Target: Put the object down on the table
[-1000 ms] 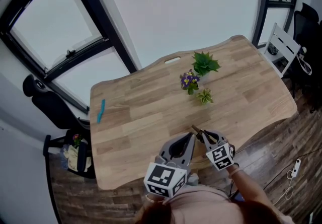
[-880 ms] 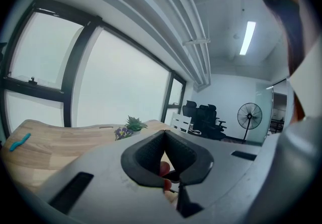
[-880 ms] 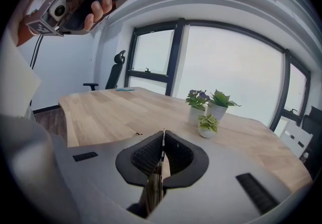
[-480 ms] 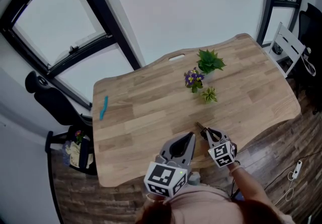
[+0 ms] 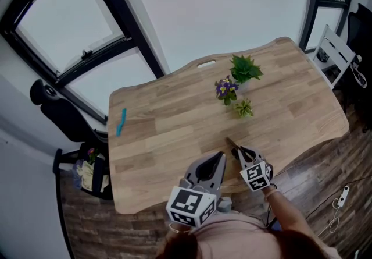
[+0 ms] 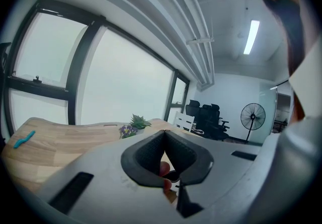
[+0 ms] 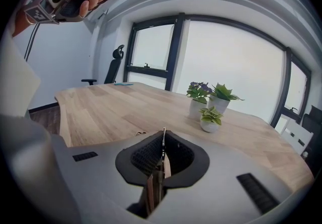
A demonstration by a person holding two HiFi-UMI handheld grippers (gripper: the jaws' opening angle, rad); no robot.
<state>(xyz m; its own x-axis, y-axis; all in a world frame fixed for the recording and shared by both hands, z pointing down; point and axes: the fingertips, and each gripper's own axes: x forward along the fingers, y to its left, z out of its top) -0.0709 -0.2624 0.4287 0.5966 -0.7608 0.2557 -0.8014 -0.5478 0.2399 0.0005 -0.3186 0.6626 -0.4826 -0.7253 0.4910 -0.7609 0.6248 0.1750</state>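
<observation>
My right gripper [image 5: 238, 151] is shut on a thin brown stick [image 5: 230, 144] that pokes out past its tips, low over the wooden table [image 5: 174, 124] near the front edge. In the right gripper view the stick [image 7: 164, 166] stands edge-on between the closed pads of the right gripper [image 7: 163, 140]. Just to its left, my left gripper [image 5: 217, 160] is shut with nothing in it. In the left gripper view the tips of the left gripper [image 6: 164, 136] meet, and only a hand's fingers show behind the gap.
Three small potted plants stand at the table's far middle: a green one [image 5: 244, 68], purple flowers [image 5: 225, 88] and a small succulent [image 5: 243, 108]. A blue object [image 5: 121, 122] lies near the left edge. A black chair [image 5: 58, 118] stands left, a white chair [image 5: 334, 54] right.
The head view has shifted slightly. Both grippers keep the same stance, the right one still shut on the stick.
</observation>
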